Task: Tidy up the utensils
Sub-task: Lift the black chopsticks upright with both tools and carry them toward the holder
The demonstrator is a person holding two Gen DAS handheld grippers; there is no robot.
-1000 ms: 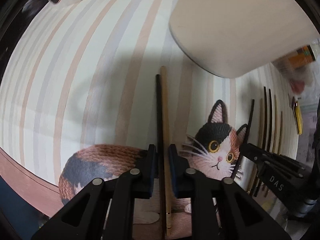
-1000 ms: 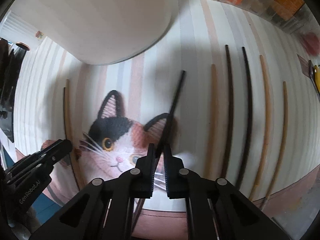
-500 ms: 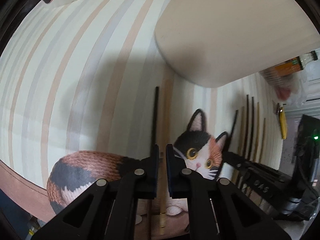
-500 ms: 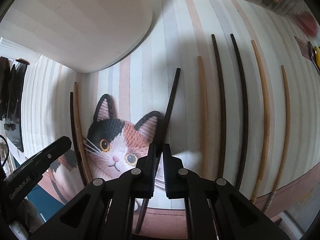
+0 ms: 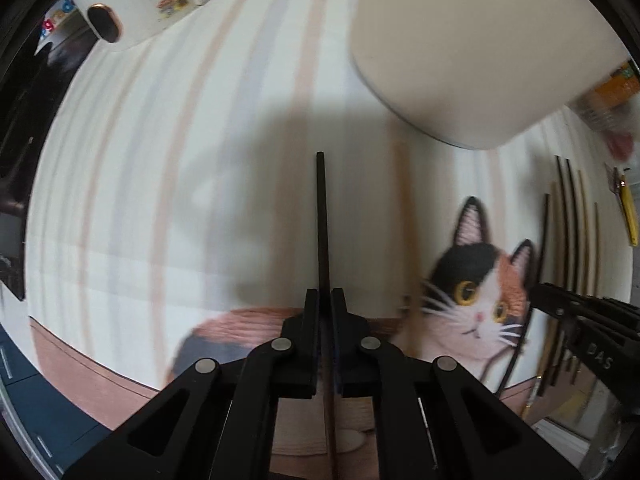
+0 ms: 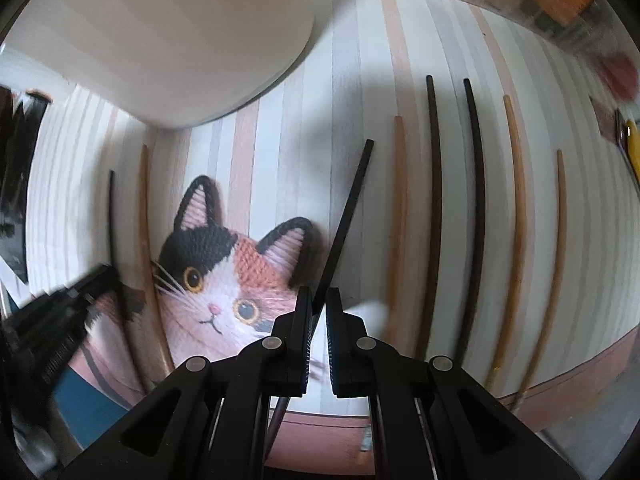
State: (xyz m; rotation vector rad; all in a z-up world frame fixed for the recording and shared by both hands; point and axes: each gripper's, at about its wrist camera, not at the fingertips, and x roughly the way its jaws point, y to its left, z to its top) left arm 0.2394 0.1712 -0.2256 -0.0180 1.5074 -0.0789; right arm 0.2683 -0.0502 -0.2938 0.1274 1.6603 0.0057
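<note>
text: "DAS" | on: right tool [image 5: 600,336] side | other labels: unreadable

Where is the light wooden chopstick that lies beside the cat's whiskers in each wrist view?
Left wrist: blurred light chopstick, right of centre, between the gripper-held black chopstick and the cat face.
Right wrist: far left, left of the cat face.
Shared landmark: the cat face.

Dim soft light, perhaps from above, motion blur, fisheye-warped edges
</note>
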